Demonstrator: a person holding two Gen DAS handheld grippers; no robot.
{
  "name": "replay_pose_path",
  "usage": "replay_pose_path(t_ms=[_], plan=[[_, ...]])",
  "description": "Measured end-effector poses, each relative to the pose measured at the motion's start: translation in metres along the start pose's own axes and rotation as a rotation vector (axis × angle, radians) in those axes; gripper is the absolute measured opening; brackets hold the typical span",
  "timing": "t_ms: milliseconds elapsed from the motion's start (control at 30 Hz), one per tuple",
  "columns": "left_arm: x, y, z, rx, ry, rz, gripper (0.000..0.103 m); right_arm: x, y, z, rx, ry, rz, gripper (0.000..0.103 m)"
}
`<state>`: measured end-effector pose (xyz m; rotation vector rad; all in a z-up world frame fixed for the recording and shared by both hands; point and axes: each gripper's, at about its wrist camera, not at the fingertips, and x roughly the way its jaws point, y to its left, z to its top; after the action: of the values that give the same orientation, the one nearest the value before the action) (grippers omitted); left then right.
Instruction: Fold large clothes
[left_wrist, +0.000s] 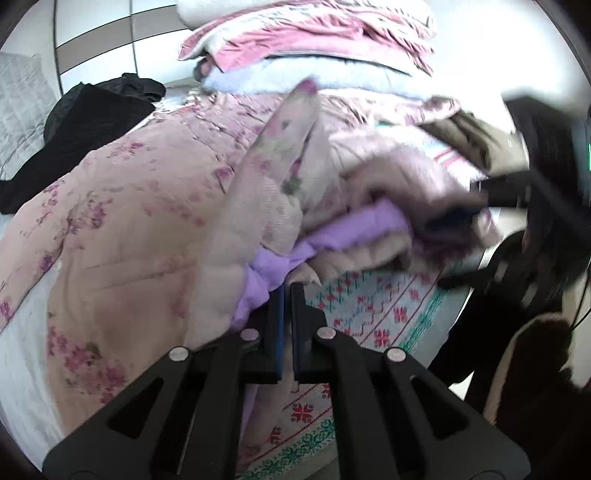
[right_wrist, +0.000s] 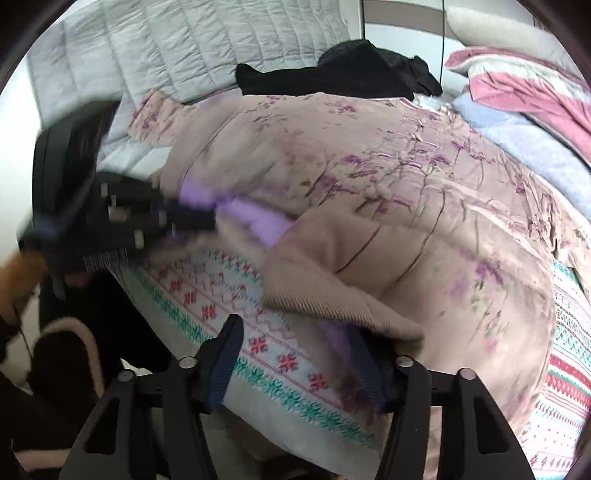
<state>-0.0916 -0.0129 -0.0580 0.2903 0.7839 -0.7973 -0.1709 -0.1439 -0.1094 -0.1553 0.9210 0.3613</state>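
Observation:
A large pink quilted floral coat (left_wrist: 122, 229) with purple lining (left_wrist: 266, 266) lies spread on the bed; it also shows in the right wrist view (right_wrist: 388, 177). My left gripper (left_wrist: 287, 291) is shut on the coat's purple-lined edge near the bed's front. In the right wrist view it shows blurred (right_wrist: 207, 221) at that hem. My right gripper (right_wrist: 295, 328) is open, its jaws wide apart, with the coat's ribbed cuff (right_wrist: 332, 295) draped over its right finger. In the left wrist view the right gripper (left_wrist: 454, 218) is blurred at the folded sleeve.
A patterned bedsheet (right_wrist: 229, 291) with red and green motifs covers the bed. A black garment (right_wrist: 343, 74) lies at the far side by a grey quilted headboard (right_wrist: 184, 44). Stacked pink and white bedding (left_wrist: 314, 33) sits behind. The bed's front edge (right_wrist: 258, 417) is close.

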Motion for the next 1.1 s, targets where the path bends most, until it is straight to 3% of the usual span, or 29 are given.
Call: replay_pose_path(t_ms=[100, 267, 300, 367, 433, 500, 567, 667, 700, 733, 800, 967, 1100], plan=[[-0.005, 0.002, 0.003, -0.019, -0.010, -0.011, 0.004, 0.016, 0.013, -0.009, -0.041, -0.001, -0.141, 0.061], [0.000, -0.005, -0.002, 0.041, -0.007, -0.011, 0.005, 0.048, 0.024, -0.006, -0.104, 0.032, -0.350, 0.058], [0.001, -0.008, -0.005, 0.060, -0.006, -0.024, 0.007, 0.052, 0.025, -0.003, -0.114, 0.029, -0.388, 0.052], [-0.001, -0.011, -0.011, 0.090, -0.010, -0.047, 0.017, 0.052, 0.022, 0.002, -0.105, 0.029, -0.406, 0.028], [0.000, -0.013, -0.017, 0.113, -0.005, -0.087, 0.038, 0.041, 0.011, 0.007, -0.056, 0.021, -0.355, 0.017], [-0.001, -0.019, -0.020, 0.142, -0.007, -0.102, 0.049, 0.025, 0.002, 0.008, -0.027, -0.004, -0.300, 0.013], [0.003, -0.026, -0.022, 0.187, -0.006, -0.082, 0.051, 0.010, -0.003, 0.009, -0.020, -0.017, -0.264, 0.011], [0.015, -0.032, -0.023, 0.232, 0.005, -0.002, 0.049, -0.023, -0.009, 0.009, -0.014, -0.030, -0.217, 0.010], [0.018, -0.032, -0.023, 0.234, 0.007, 0.009, 0.040, -0.030, -0.009, 0.009, -0.018, -0.030, -0.210, 0.010], [0.021, -0.032, -0.023, 0.236, 0.013, 0.029, 0.025, -0.039, -0.010, 0.010, -0.022, -0.027, -0.198, 0.010], [0.021, -0.032, -0.022, 0.232, 0.009, 0.023, 0.008, -0.048, -0.011, 0.008, -0.034, -0.009, -0.171, 0.010], [-0.015, -0.045, -0.028, 0.314, -0.031, 0.010, 0.005, -0.055, -0.006, 0.000, -0.112, 0.061, -0.154, 0.010], [-0.027, -0.060, -0.048, 0.387, 0.033, -0.005, 0.004, -0.053, -0.004, -0.014, -0.152, 0.138, -0.109, 0.009]])
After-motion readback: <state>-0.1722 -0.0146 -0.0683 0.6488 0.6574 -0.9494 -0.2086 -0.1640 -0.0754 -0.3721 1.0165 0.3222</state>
